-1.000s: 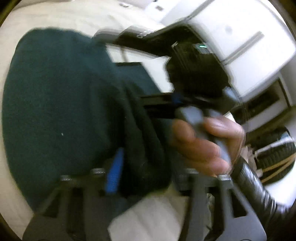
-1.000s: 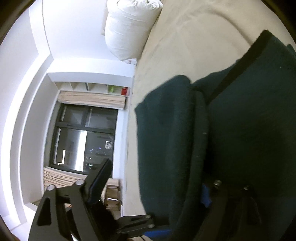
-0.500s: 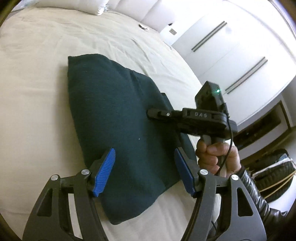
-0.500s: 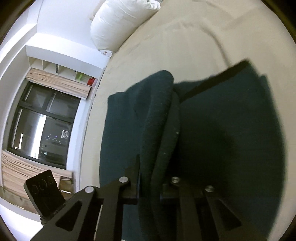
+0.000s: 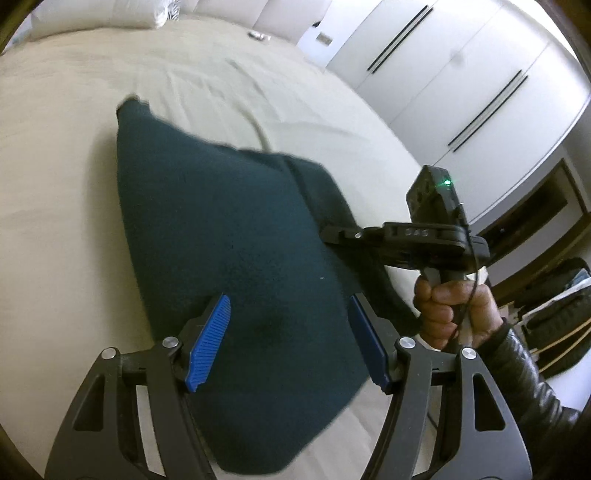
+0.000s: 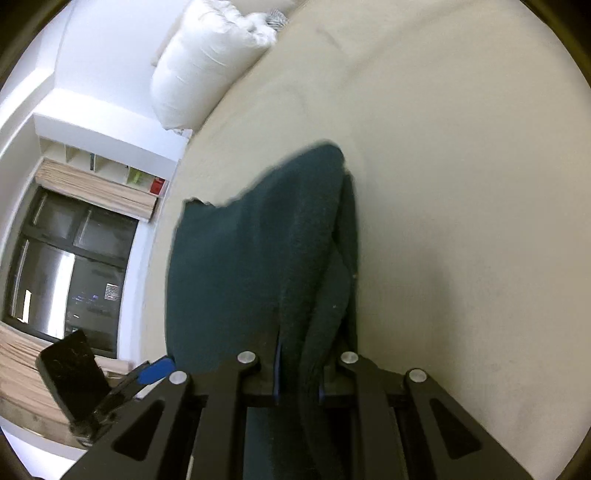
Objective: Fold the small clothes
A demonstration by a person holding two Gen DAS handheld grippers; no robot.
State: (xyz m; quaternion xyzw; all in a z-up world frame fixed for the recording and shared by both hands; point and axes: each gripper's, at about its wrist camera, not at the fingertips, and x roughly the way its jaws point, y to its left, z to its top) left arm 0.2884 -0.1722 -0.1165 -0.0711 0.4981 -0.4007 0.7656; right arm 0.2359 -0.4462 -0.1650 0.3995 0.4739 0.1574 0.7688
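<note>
A dark teal garment (image 5: 229,236) lies folded on the cream bed sheet (image 5: 66,177). My left gripper (image 5: 288,343) is open and empty, its blue pads just above the garment's near part. My right gripper (image 6: 297,380) is shut on the garment's edge (image 6: 258,258), a thick fold pinched between its pads. In the left wrist view the right gripper (image 5: 334,234) reaches in from the right, its tips at the garment's right edge, held by a hand.
White pillows (image 6: 207,62) lie at the head of the bed. White wardrobe doors (image 5: 461,74) stand beyond the bed's right side. A dark window (image 6: 66,266) and shelves are off the bed's other side. A small object (image 5: 255,35) lies far up the sheet.
My left gripper let go of the garment, opened and drew back above it. The garment now lies flatter on the bed. My right gripper stays shut on the garment's edge.
</note>
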